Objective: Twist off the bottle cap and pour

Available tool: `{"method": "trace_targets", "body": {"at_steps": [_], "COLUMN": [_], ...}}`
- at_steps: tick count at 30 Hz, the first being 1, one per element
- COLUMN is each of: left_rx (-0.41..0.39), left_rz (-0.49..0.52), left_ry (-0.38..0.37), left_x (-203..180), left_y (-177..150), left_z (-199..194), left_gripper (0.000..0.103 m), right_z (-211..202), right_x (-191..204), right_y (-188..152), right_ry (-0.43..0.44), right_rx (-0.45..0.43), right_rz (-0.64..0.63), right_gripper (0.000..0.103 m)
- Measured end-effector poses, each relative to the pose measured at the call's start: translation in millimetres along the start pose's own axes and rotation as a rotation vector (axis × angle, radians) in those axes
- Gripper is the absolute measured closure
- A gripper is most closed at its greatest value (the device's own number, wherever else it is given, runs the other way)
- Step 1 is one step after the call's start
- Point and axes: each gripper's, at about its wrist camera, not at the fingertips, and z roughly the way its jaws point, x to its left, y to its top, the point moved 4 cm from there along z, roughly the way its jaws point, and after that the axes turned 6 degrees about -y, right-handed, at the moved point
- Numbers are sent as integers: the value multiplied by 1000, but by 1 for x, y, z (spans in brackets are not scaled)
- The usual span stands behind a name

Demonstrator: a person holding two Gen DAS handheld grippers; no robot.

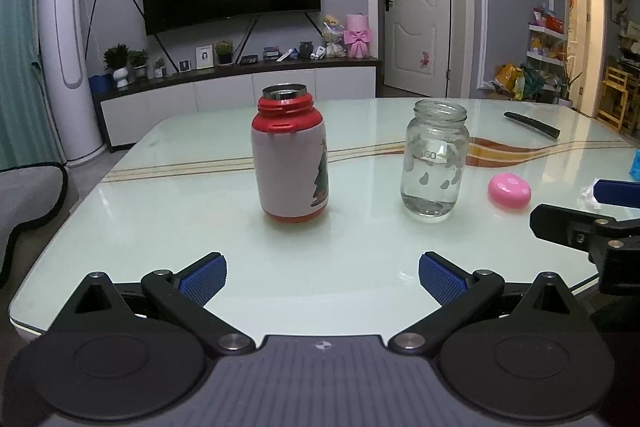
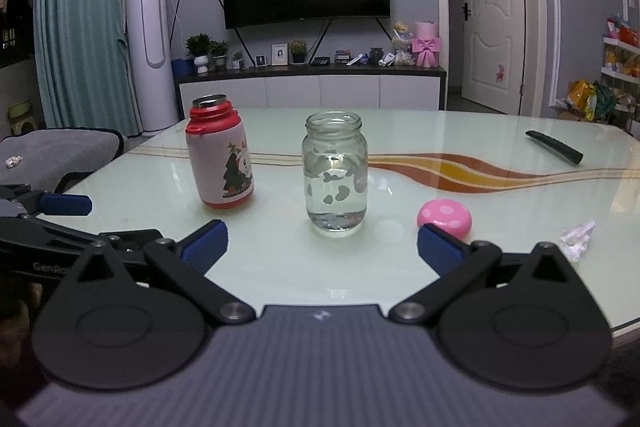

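Observation:
A red and pink bottle (image 1: 291, 159) with a Christmas tree print stands upright on the glass table, its cap off and its steel mouth bare; it also shows in the right wrist view (image 2: 220, 157). To its right stands a clear glass jar (image 1: 435, 159) (image 2: 336, 173) holding some clear liquid. A pink dotted cap (image 1: 509, 191) (image 2: 445, 218) lies on the table to the right of the jar. My left gripper (image 1: 322, 277) is open and empty, short of the bottle. My right gripper (image 2: 322, 247) is open and empty, short of the jar.
A black remote (image 1: 531, 124) (image 2: 554, 147) lies at the far right of the table (image 1: 168, 227). A crumpled clear wrapper (image 2: 578, 237) lies near the right edge. A grey chair (image 2: 48, 155) stands at the left. A TV cabinet is behind the table.

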Motion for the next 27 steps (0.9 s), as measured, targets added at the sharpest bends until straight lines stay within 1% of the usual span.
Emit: {"method": "trace_targets", "body": {"at_steps": [15, 27], "left_rx": [18, 4], "left_rz": [-22, -12], "left_ry": [14, 5], "left_x": [5, 4], "left_y": [-3, -1], "left_z": [1, -3], "left_gripper": [0, 0], "right_z": [1, 1], "right_x": [1, 4], "right_y": [-1, -3], "right_ry": [-10, -16], "right_rx": [4, 10], "right_rz": [-17, -33], "right_gripper": [0, 0]}}
